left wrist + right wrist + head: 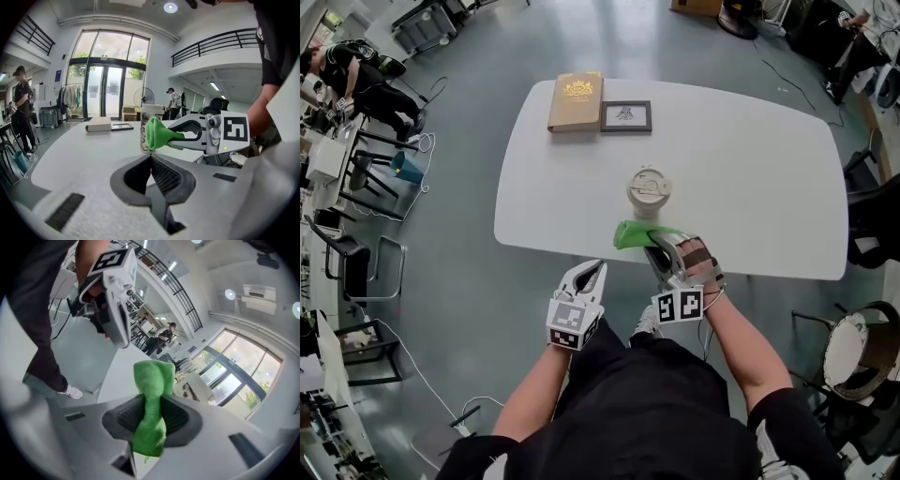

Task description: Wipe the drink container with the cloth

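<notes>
your right gripper [661,251] pinching the green cloth [636,232]
drink cup [649,192] stands just ahead of it; your left gripper [591,274] is closed on nothing, off to its left.

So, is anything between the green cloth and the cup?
Nothing visible. The right gripper holds the cloth close to the cup; the book and frame lie at the table's far edge.

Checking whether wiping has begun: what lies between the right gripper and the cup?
Only the green cloth, pinched by the right gripper, bunched beside the cup; the head view shows it.
</notes>
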`<state>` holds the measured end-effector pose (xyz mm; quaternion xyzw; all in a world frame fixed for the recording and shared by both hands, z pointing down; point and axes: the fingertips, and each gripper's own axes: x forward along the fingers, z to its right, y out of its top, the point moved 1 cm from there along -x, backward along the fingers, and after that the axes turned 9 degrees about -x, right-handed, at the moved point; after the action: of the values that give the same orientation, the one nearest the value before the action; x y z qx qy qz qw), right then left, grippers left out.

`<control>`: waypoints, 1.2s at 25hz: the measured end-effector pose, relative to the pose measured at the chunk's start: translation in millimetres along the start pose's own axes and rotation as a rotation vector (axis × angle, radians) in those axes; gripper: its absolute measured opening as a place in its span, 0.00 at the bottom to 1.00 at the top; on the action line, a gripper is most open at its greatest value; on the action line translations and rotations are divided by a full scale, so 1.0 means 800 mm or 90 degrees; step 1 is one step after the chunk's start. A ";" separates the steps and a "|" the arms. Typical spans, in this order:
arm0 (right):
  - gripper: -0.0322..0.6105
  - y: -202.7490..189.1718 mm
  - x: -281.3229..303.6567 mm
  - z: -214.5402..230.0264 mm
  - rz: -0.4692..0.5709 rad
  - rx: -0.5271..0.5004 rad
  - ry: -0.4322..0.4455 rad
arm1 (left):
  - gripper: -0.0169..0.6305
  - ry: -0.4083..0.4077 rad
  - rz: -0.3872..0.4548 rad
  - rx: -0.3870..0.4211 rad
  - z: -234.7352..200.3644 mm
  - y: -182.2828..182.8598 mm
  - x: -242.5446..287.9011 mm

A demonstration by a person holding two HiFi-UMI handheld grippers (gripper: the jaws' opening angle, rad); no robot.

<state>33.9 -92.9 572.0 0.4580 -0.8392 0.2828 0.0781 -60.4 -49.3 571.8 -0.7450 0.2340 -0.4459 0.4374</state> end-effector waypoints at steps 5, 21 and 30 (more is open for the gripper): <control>0.23 0.007 -0.036 0.048 0.022 0.154 -0.063 | 0.04 -0.011 0.000 0.006 0.018 0.003 0.010; 0.22 -0.067 -0.068 0.126 0.120 0.952 -0.088 | 0.04 -0.028 0.047 0.014 0.040 0.046 0.018; 0.21 -0.105 -0.026 0.123 0.189 1.356 -0.028 | 0.04 -0.043 0.029 0.013 0.045 0.042 0.031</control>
<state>127.0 -167.0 516.2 0.1890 -0.2095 0.8666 -0.4115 -15.8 -68.7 546.3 -0.7497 0.2317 -0.4128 0.4625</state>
